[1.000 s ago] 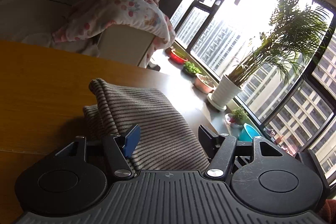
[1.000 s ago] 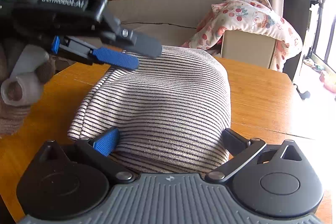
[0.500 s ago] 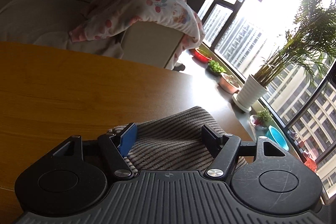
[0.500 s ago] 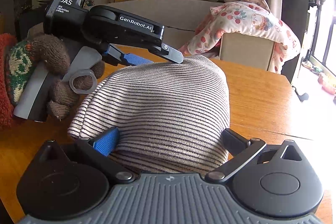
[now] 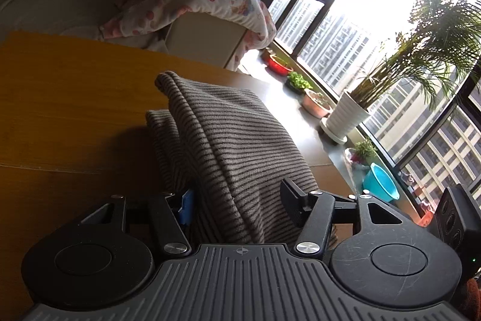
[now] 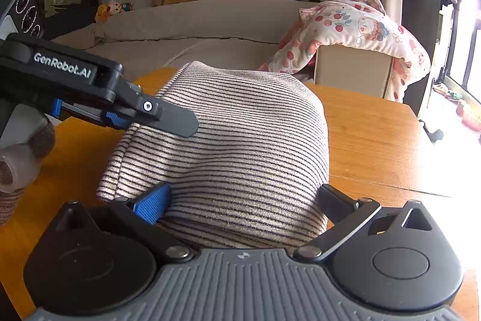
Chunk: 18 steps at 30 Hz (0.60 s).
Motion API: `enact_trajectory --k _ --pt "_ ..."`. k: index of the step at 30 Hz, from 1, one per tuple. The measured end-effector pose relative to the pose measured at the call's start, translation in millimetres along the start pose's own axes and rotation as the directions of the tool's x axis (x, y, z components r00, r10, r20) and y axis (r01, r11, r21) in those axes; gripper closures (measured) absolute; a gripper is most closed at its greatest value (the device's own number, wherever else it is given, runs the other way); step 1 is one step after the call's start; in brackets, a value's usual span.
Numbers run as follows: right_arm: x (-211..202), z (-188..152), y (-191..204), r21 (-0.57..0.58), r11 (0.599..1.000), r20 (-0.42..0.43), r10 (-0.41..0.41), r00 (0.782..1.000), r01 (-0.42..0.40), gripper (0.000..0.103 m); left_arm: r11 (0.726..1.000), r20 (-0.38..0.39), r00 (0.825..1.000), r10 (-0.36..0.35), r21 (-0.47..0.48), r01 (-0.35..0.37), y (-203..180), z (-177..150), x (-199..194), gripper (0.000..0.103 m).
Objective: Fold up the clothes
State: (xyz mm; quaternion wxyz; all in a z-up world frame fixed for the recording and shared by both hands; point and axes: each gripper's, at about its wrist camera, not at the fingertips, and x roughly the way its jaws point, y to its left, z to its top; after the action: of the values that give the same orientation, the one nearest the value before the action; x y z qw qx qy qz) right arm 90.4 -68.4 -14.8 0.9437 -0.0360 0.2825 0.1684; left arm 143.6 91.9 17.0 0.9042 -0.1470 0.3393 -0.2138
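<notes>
Right wrist view: the striped garment (image 6: 240, 146) lies folded on the bench (image 6: 375, 140). The left gripper (image 6: 156, 118), lifted half a second ago, now pinches its edge again; the right gripper (image 6: 240, 200) spreads wide around it.

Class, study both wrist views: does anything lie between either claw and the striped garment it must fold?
Nothing visible does. The striped garment already sits between the fingers of the right claw and of the left claw, on the wooden table.
</notes>
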Motion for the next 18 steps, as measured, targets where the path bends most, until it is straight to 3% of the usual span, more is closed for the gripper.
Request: enact_trajectory --k 6,9,11,14,16,18 --pt "3 0 -9 0.064 0.998 -0.016 0.025 1.000 -0.024 0.000 1.000 -0.007 1.000 0.018 0.000 -0.018 4 -7 7 0.043" --pt "3 -1 -6 0.047 0.999 -0.018 0.017 1.000 -0.016 0.000 1.000 -0.011 1.000 0.027 0.000 -0.027 6 -11 11 0.029" --pt "3 -1 -6 0.047 0.999 -0.018 0.017 1.000 -0.016 0.000 0.998 -0.012 1.000 0.000 -0.067 -0.001 14 -9 8 0.030" --pt "3 -1 -6 0.048 0.999 -0.017 0.017 1.000 -0.016 0.000 0.998 0.089 0.995 0.051 0.020 -0.053 -1 3 -13 0.035" --pt "4 -1 -6 0.048 0.999 -0.017 0.017 1.000 -0.016 0.000 0.998 0.158 0.987 0.015 0.052 -0.024 -11 14 -27 0.034" --pt "4 -1 -6 0.048 0.999 -0.017 0.016 1.000 -0.015 0.000 0.995 0.204 0.977 -0.065 0.083 0.049 -23 27 -34 0.034"
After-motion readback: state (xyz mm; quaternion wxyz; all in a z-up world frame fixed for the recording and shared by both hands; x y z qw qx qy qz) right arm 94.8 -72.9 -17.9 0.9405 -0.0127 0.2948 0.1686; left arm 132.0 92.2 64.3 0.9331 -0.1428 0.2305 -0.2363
